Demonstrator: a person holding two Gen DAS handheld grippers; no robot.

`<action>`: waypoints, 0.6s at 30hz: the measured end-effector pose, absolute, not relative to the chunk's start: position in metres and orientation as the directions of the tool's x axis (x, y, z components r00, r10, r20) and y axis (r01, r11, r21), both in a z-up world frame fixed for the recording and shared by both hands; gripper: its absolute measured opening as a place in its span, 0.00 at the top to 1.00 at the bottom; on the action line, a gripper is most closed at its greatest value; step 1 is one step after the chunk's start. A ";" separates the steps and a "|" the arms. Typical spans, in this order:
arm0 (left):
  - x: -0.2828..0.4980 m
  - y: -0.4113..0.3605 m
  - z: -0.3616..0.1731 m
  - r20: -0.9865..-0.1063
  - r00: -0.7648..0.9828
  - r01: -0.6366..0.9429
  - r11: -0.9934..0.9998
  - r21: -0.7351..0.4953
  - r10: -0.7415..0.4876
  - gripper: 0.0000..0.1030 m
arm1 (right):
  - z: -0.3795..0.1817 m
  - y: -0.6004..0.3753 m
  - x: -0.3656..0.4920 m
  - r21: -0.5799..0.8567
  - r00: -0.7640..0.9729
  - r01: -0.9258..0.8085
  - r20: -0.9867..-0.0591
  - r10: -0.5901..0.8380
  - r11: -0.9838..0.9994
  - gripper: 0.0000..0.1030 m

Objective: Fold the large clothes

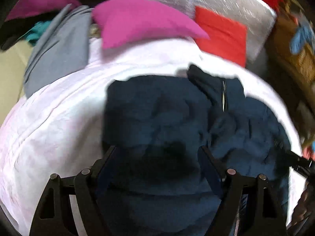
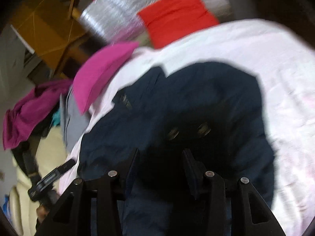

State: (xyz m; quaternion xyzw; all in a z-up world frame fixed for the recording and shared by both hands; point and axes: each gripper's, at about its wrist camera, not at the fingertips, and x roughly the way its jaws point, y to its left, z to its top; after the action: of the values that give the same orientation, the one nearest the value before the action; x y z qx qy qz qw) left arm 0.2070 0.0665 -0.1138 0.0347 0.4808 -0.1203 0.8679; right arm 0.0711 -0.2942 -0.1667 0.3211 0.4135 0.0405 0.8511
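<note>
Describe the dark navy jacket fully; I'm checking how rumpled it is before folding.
The dark navy jacket looks like soft, matte woven fabric, bunched in deep wrinkles rather than flat. A silver zipper runs down near its far edge, and two round metal snaps show in the right wrist view. It lies on the pale pink-white sheet, directly under both grippers, whose fingers are spread just above it. Whether they touch it is unclear.

We see a dark navy jacket, crumpled and bunched, lying just ahead of both hand-held grippers. Its metal zipper shows beyond the left one; two snap buttons sit ahead of the right.
</note>
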 end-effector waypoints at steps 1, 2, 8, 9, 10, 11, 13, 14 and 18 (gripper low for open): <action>0.210 0.058 -0.123 -0.861 0.487 0.251 0.968 -0.027 -0.150 0.20 | -0.178 -0.290 0.078 0.553 0.604 0.215 -0.723 0.335 0.805 0.53; 0.214 0.050 -0.137 -0.885 0.451 0.253 0.967 0.002 -0.116 0.20 | -0.185 -0.288 0.082 0.546 0.581 0.224 -0.740 0.339 0.807 0.53; 0.210 0.057 -0.137 -0.899 0.423 0.243 0.970 -0.009 -0.114 0.19 | -0.181 -0.290 0.079 0.568 0.591 0.215 -0.724 0.357 0.795 0.52; 0.208 0.056 -0.132 -0.896 0.427 0.244 0.970 -0.018 -0.124 0.19 | -0.178 -0.284 0.075 0.579 0.604 0.200 -0.708 0.365 0.791 0.51; 0.204 0.058 -0.124 -0.890 0.430 0.252 0.967 -0.042 -0.151 0.19 | -0.172 -0.281 0.075 0.596 0.623 0.168 -0.682 0.384 0.785 0.51; 0.202 0.057 -0.119 -0.884 0.434 0.260 0.964 -0.060 -0.173 0.19 | -0.165 -0.277 0.074 0.604 0.636 0.144 -0.664 0.394 0.784 0.51; 0.197 0.052 -0.108 -0.861 0.458 0.288 0.953 -0.091 -0.221 0.19 | -0.155 -0.266 0.076 0.616 0.659 0.080 -0.622 0.422 0.784 0.51; 0.196 0.049 -0.105 -0.852 0.471 0.296 0.951 -0.090 -0.228 0.19 | -0.154 -0.260 0.079 0.622 0.659 0.048 -0.608 0.443 0.782 0.51; 0.205 0.031 -0.120 -0.881 0.447 0.293 0.956 -0.019 -0.155 0.19 | -0.185 -0.237 0.099 0.583 0.546 0.070 -0.701 0.458 0.809 0.46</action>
State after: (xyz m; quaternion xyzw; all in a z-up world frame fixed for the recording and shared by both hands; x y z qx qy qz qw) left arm 0.2047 0.0309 -0.1196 0.0681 0.5092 -0.1321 0.8477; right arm 0.0989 -0.2368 -0.1845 0.2860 0.4619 0.1167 0.8314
